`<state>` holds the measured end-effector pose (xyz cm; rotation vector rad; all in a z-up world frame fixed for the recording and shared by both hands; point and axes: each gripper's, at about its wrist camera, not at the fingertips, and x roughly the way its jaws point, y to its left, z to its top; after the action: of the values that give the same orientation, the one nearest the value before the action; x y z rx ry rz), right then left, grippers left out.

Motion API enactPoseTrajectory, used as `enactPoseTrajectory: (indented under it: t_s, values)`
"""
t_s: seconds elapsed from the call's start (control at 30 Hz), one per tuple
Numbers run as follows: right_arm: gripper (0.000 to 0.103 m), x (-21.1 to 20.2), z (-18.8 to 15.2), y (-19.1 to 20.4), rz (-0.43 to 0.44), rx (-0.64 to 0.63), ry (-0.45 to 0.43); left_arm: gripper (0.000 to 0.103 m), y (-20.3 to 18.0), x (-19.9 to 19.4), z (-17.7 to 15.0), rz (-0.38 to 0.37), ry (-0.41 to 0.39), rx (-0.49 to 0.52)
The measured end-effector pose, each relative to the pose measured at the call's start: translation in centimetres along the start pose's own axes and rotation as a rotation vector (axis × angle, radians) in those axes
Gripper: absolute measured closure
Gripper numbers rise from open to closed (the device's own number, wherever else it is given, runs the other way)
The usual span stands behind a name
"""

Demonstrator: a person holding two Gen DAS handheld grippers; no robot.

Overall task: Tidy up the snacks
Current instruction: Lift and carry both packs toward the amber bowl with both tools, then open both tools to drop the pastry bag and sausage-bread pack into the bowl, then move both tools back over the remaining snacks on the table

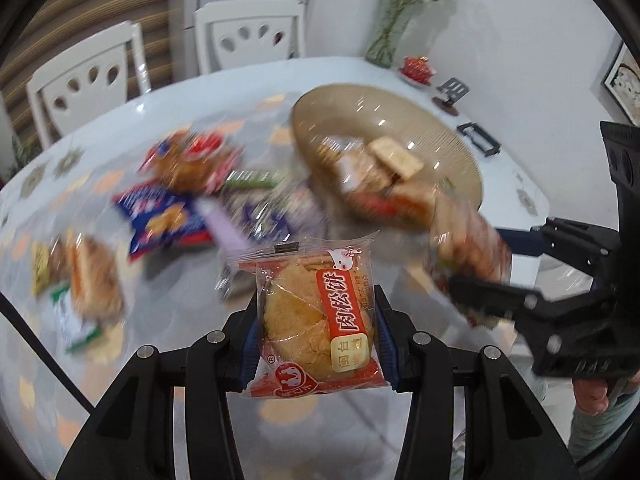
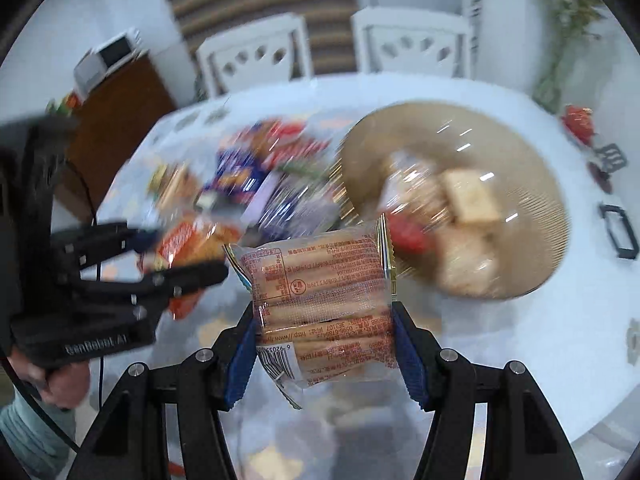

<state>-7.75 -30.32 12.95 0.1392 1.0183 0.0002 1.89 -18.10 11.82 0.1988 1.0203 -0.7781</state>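
The left gripper (image 1: 318, 316) squeezes a packet of meat floss cake (image 1: 316, 316) between its two blue pads (image 1: 250, 344). The packet is clear plastic with red ends, and a round yellow cake shows inside. It hangs in the air above the table (image 1: 160, 300).

The right gripper (image 2: 324, 340) squeezes a clear packet of long biscuit sticks (image 2: 320, 300) with red writing on it. This packet is up in the air too. In the left camera the right gripper (image 1: 472, 264) comes in from the right side with its packet. In the right camera the left gripper (image 2: 160, 256) comes in from the left side, and a hand (image 2: 60, 384) with a grey-green sleeve holds it.

Past both packets sits a big round brown glass plate (image 2: 532, 184). Some wrapped snacks are already in it, and a pale square cracker (image 2: 472, 196) lies on top. Beside the plate is a blurry pile of snack packets (image 1: 180, 200), blue, red and purple ones. Another snack (image 1: 94, 276) lies apart, closer to the table edge.

Behind the table stand two white chairs (image 1: 248, 36). A glass vase (image 1: 384, 44) with dry flowers is near the wall.
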Motion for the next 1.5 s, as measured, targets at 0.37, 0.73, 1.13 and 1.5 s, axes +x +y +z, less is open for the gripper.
enactPoseTrajectory:
  t_s: [0.37,0.73,1.13,1.5]
  values:
    - [0.043,-1.1,4.1,-7.9,-0.073,0.255,-0.059,0.058,-2.7,3.7,7.7,-0.116,-0.048,-0.017]
    - [0.036,1.7,5.7,-10.7,-0.165,0.302,-0.052,0.036,-2.9,8.9,9.5,-0.113,-0.007,-0.063]
    - [0.036,1.1,3.6,-8.5,-0.092,0.272,-0.031,0.036,-0.4,5.9,5.9,-0.083,0.007,-0.074]
    - [0.036,0.6,2.7,-0.8,0.021,0.146,-0.030,0.036,4.5,-1.0,0.5,0.045,-0.028,-0.122]
